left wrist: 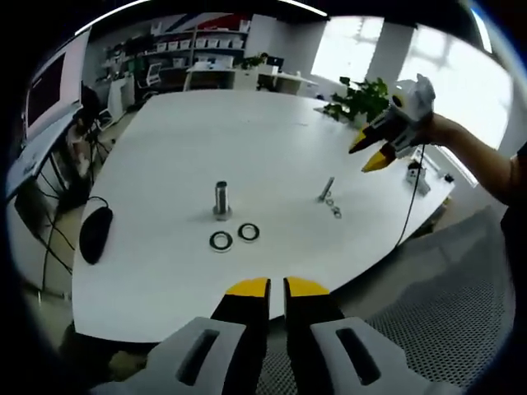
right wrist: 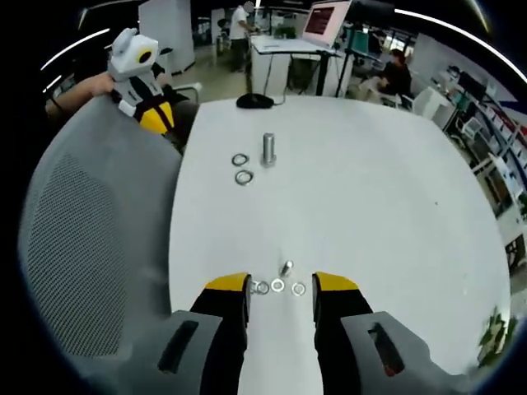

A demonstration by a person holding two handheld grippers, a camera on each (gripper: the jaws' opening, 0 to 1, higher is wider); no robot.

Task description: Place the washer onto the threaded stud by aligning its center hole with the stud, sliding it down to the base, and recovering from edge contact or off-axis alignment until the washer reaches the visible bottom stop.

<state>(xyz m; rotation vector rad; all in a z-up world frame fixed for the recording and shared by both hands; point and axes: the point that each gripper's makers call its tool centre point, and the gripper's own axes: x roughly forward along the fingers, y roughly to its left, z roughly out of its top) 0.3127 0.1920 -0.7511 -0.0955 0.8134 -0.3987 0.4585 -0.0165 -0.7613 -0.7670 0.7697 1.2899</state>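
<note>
In the right gripper view, the right gripper (right wrist: 280, 288) hovered low at frame bottom, jaws released and empty, bracketing a small threaded stud (right wrist: 286, 267) and three washers (right wrist: 277, 285) lying loose on the white surface (right wrist: 362, 181). In the left gripper view, the left gripper (left wrist: 277, 288) showed jaws nearly clenched, holding nothing, below a larger stud (left wrist: 221, 199) and two big washers (left wrist: 221, 241) at centre.

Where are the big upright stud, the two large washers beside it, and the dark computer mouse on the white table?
large stud (left wrist: 221, 198): left gripper view, on the middle of its shaft.
two large washers (left wrist: 221, 241): left gripper view, on the ring of the left one.
computer mouse (left wrist: 95, 234): left gripper view, on its back.
</note>
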